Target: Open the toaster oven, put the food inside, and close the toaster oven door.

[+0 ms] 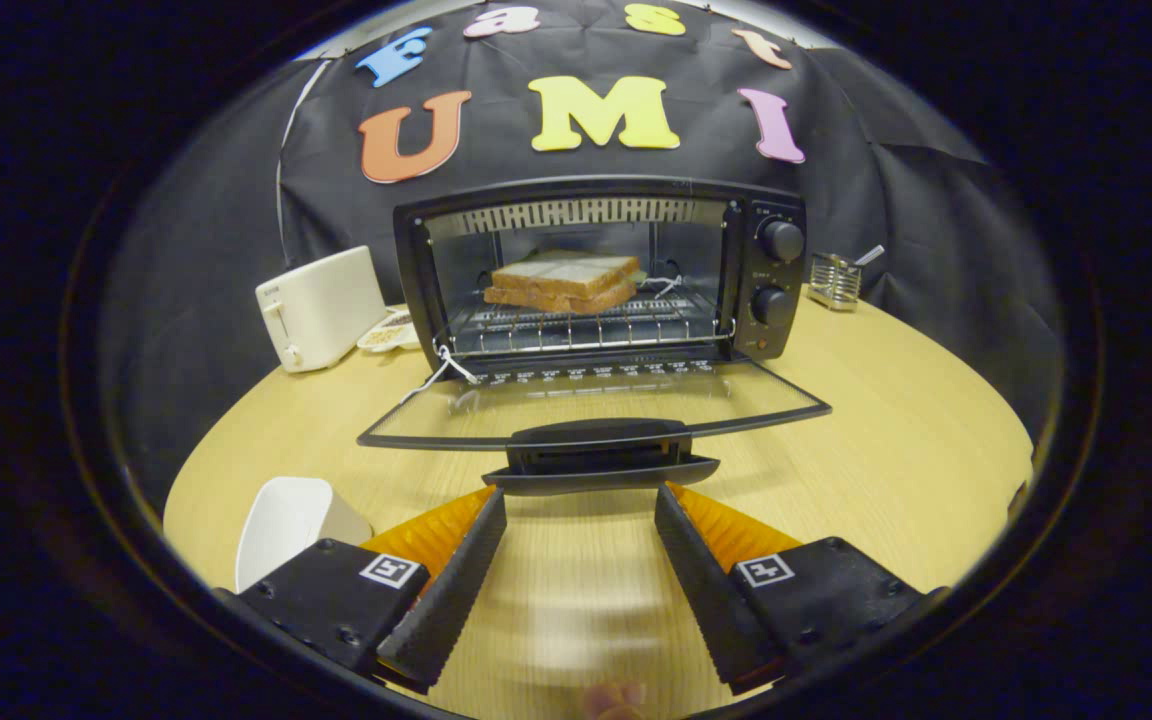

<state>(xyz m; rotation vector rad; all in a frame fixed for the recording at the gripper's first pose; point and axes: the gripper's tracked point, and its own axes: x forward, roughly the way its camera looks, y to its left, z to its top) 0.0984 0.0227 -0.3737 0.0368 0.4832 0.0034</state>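
Toaster oven stands on the bench with its glass door dropped flat, and the sandwich already sits on the wire rack inside, so opening and loading look done and only the closing remains. The gripper has its jaws spread apart, holding nothing, with the tips just short of the door handle. A white toaster stands left of the oven, a white cup beside the left finger.

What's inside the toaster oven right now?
A sandwich sits on the wire rack inside the toaster oven; door down. Its far side is hidden. The claw is open just before the door handle.
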